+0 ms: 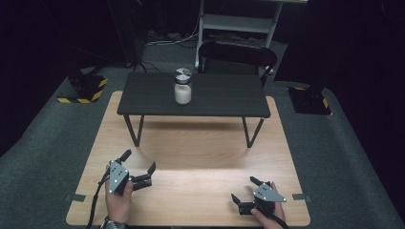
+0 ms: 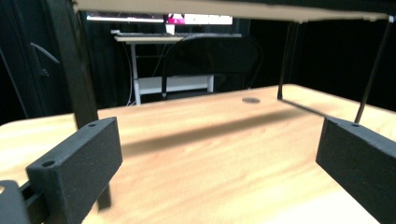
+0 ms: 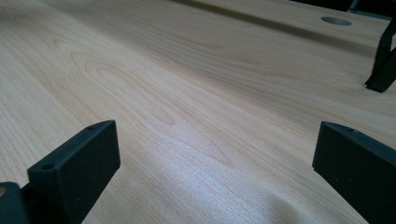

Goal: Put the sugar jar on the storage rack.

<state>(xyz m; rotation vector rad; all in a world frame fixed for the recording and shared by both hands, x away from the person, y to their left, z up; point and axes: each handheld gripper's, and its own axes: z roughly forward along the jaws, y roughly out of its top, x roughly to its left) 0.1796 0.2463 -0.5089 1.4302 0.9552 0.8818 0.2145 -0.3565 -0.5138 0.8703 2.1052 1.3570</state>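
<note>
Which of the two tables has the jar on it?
The small black raised table, standing on thin legs atop the big light wooden table, carries the glass jar with the silver lid. The wooden one holds no jar.

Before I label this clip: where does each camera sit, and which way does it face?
High view: above the person's side, facing forward and down on the jar; both hands show.
Left gripper view: low over the wooden table, facing the raised black table's legs; own open jaws.
Right gripper view: angled down at the same wood; own open jaws.
</note>
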